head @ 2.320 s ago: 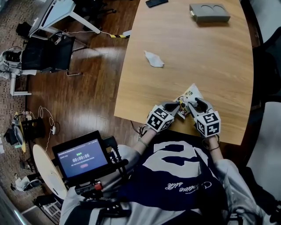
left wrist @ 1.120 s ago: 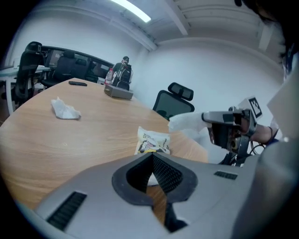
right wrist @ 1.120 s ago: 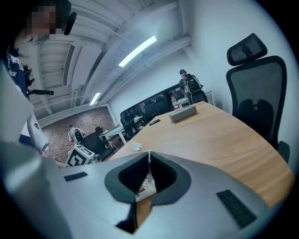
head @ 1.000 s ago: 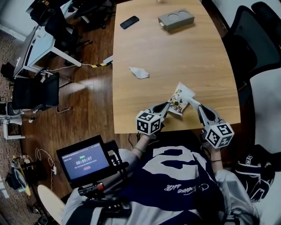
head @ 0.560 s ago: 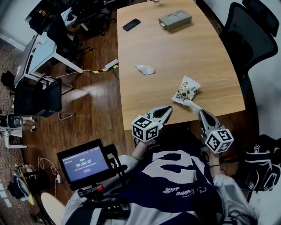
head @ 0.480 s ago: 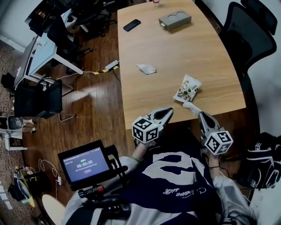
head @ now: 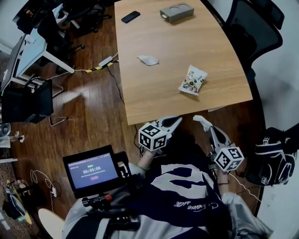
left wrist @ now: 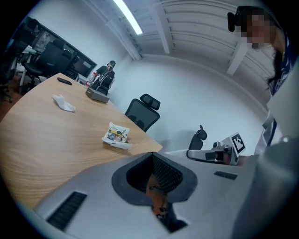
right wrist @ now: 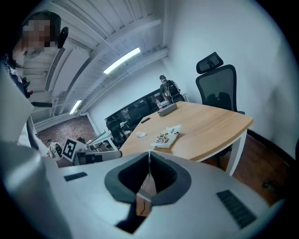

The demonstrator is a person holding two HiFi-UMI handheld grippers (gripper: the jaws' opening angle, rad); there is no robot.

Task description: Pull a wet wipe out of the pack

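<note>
Head view: wet wipe pack (head: 192,80) lies flat on the wooden worktop (head: 154,93), toward its near right corner, w/ nothing touching it. Both grippers are off the near edge, over the floor, well apart from the pack. Left gripper (head: 176,120) has its fingers together, nothing in them. Right gripper (head: 209,128) is pinched on a white wet wipe (head: 200,119), which sticks out past the tips toward the worktop edge. Further out there's a crumpled wipe (head: 148,59) left of the pack, then a phone (head: 130,17) and a grey box (head: 176,12) at the far end.

Left gripper view: fingers meet at the tips, only floor showing thru the gap behind them. Pack sits on the worktop beyond, right gripper off to the right.

Right gripper view: fingers closed, w/ a thin white strip of wipe btw the tips. Pack's beyond on the worktop, office chair (right wrist: 219,88) at the far right.
</note>
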